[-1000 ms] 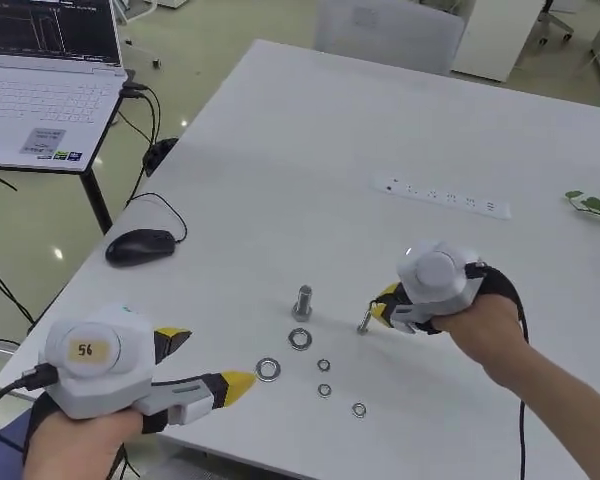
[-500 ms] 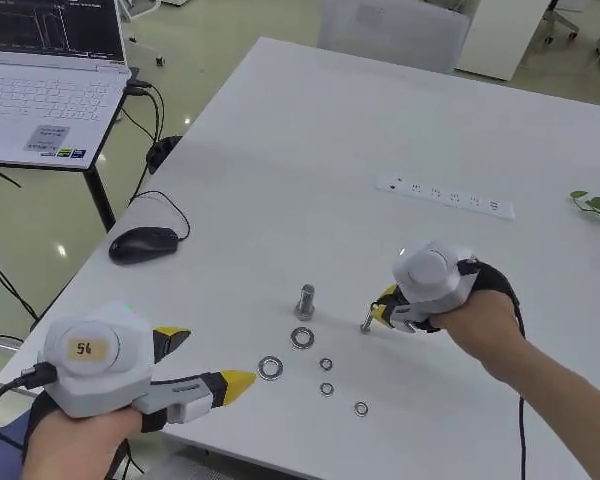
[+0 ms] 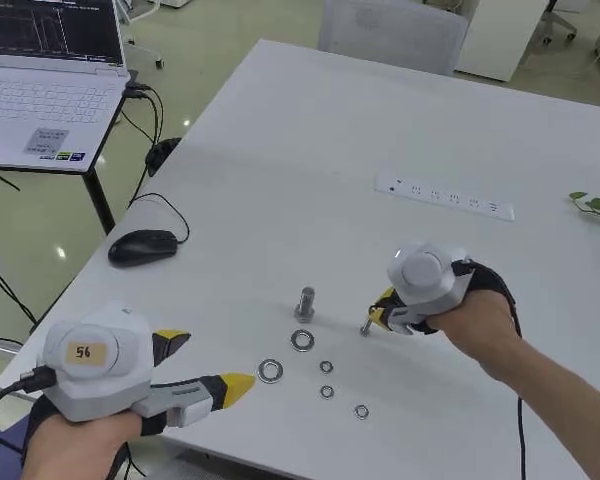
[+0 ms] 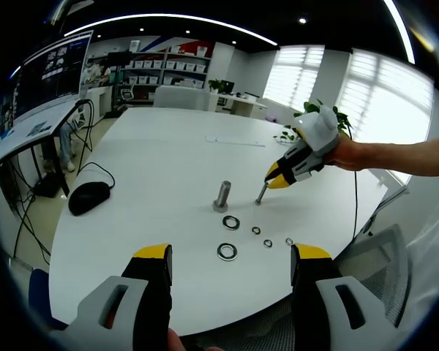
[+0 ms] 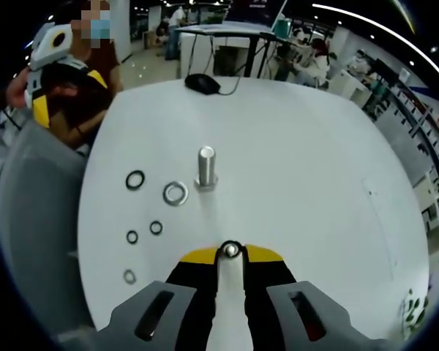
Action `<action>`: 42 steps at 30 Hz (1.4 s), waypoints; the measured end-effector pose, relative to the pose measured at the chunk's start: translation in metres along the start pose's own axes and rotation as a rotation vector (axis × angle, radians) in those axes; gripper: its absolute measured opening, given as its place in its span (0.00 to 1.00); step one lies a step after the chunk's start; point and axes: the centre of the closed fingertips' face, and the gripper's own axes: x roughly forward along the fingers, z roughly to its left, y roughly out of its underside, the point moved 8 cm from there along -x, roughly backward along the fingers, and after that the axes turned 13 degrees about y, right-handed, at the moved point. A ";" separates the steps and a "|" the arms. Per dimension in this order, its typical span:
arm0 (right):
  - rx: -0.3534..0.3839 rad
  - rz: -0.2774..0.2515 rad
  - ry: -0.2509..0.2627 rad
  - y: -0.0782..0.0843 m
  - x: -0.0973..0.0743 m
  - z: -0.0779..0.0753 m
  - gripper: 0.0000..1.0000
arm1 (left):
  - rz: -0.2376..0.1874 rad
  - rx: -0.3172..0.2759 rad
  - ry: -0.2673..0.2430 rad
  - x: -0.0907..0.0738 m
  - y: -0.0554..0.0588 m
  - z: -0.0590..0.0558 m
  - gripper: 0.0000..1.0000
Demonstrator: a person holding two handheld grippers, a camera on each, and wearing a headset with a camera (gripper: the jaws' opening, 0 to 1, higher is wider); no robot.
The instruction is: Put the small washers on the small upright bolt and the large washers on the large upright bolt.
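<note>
The small silver bolt (image 5: 232, 249), clamped in the right hand-held gripper (image 3: 380, 312), seemed mid-placement; the gaping left hand-held gripper (image 3: 205, 360) next needed flat steel washers (image 3: 270, 371).

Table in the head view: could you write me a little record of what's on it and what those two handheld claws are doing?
table: white
large bolt: upright, bare
small bolt: leaning, gripped
large washers: two, lying flat in front of the large bolt
small washers: three, loose, flat
right gripper: shut on the small bolt
left gripper: open, holding nothing, near the table's front edge
also there: mouse, power strip
</note>
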 end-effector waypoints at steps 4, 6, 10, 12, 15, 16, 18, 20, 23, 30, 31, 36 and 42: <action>-0.006 0.007 -0.003 0.000 0.001 0.001 0.14 | 0.000 0.002 0.003 0.001 -0.001 0.000 0.65; -0.011 0.009 -0.003 0.000 0.001 0.002 0.14 | 0.002 0.002 0.003 0.001 0.000 0.001 0.65; -0.018 0.011 -0.003 -0.001 0.002 0.002 0.14 | 0.004 0.002 0.005 0.002 0.000 0.000 0.65; -0.016 0.012 -0.003 0.000 0.003 0.000 0.14 | 0.004 0.002 0.006 0.002 0.000 -0.001 0.65; -0.011 0.020 -0.007 0.000 0.003 0.000 0.14 | 0.005 0.004 0.008 0.003 -0.001 -0.001 0.65; -0.013 0.023 -0.007 -0.001 0.003 0.000 0.14 | 0.004 0.005 0.009 0.003 -0.001 -0.001 0.65; -0.026 0.028 -0.006 -0.002 0.002 0.000 0.14 | 0.002 0.004 0.007 0.002 -0.001 -0.001 0.65; -0.037 0.032 -0.006 -0.003 0.002 0.001 0.14 | 0.002 0.003 0.005 0.002 -0.001 0.000 0.65; -0.043 0.034 -0.009 -0.004 0.002 0.001 0.14 | 0.004 0.001 0.004 0.001 0.001 0.001 0.65; -0.064 0.049 -0.018 -0.005 0.004 0.001 0.14 | 0.004 -0.001 0.005 0.001 0.001 0.000 0.65; -0.064 0.054 -0.021 -0.004 0.005 0.001 0.14 | 0.003 -0.001 0.006 0.001 0.001 0.000 0.65; -0.076 0.060 -0.029 -0.004 0.006 0.003 0.14 | 0.002 -0.002 0.005 0.000 0.002 0.000 0.65; -0.080 0.072 -0.037 -0.002 0.011 0.003 0.14 | 0.002 -0.004 0.003 -0.001 0.003 0.000 0.65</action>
